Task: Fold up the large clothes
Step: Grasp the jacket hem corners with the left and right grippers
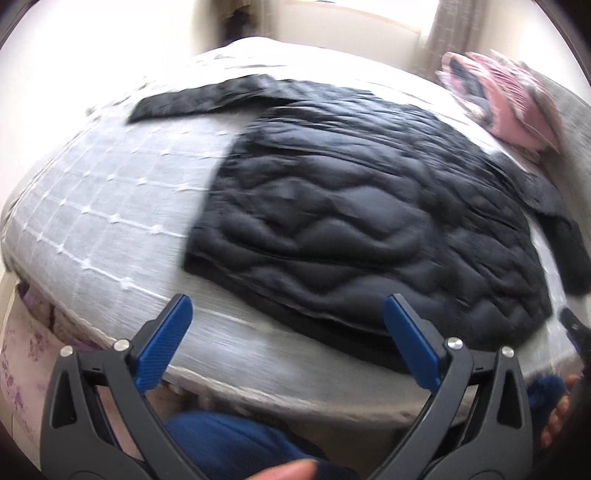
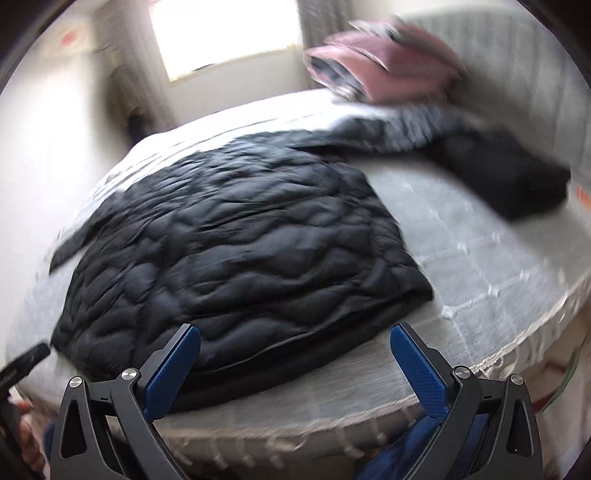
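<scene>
A large black quilted jacket (image 1: 362,221) lies spread flat on the bed, one sleeve stretched out to the far left (image 1: 199,98) and the other hanging to the right. It also shows in the right wrist view (image 2: 236,240). My left gripper (image 1: 288,317) is open and empty, hovering over the near edge of the bed just short of the jacket's hem. My right gripper (image 2: 295,347) is open and empty, also above the near hem. Both views are motion-blurred.
The bed has a white checked cover (image 1: 110,206). A pink folded pile (image 2: 384,62) sits at the head of the bed. A second dark garment (image 2: 506,177) lies at the far right. A window (image 2: 225,33) is behind the bed.
</scene>
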Motion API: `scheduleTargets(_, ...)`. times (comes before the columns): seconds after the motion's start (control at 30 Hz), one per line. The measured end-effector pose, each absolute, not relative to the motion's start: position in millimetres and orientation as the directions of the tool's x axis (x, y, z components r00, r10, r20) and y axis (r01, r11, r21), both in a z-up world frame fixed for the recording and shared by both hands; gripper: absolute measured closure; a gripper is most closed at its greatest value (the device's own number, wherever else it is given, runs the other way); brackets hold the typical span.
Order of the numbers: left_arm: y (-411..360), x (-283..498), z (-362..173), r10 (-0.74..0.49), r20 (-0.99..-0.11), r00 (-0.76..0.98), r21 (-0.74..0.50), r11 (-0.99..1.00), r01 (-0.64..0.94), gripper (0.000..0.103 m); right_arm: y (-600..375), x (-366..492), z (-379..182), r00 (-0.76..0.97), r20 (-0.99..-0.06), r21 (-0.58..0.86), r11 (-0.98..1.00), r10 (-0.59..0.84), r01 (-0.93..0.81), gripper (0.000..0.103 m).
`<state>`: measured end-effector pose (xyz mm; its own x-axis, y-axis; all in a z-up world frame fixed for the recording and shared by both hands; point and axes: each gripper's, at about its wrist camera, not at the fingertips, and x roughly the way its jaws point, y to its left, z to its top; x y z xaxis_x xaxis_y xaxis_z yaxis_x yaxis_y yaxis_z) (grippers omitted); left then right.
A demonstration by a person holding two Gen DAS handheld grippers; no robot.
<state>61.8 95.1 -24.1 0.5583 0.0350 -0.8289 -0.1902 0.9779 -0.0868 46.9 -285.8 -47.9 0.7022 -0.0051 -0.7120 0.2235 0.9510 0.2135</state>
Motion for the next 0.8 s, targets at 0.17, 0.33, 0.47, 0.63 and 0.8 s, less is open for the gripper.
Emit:
scheduleTargets(0.17,144.8,83.9,-35.9,0.047,-0.848,0.528,-0.115,0.956,-0.269,0.015,-352.1,70.6,-71.2,0.669,-0.742,0.353,0.875,0.047,0.331,0.000)
scheduleTargets(0.33,169.2,115.8,-64.4,-0.057,-0.884,0.464,-0.216,0.930,-0.299,0.038,-377.5,90.5,-91.8,0.624,-0.770,0.453,0.804,0.135,0.386,0.005)
scheduleTargets(0.47,160.3,132.2,-84.7,-0.082,-0.912,0.403,-0.209,0.936,-0.284,0.062,-367.3,105.9,-108.1,0.573,-0.796,0.465,0.803,0.195,0.373,0.049)
scheduleTargets(0.63,146.8,124.9,-76.4,-0.072,-0.897,0.436,-0.197,0.948,-0.251,0.094,-359.3,108.3,-110.0,0.570,-0.798,0.458,0.812,0.196,0.362,0.089)
scheduleTargets(0.8,149.3,108.1,-69.1,-0.093,-0.879,0.467,-0.232,0.941,-0.248,0.098,-368.4,111.4,-98.1,0.608,-0.779,0.444,0.818,0.150,0.367,0.095)
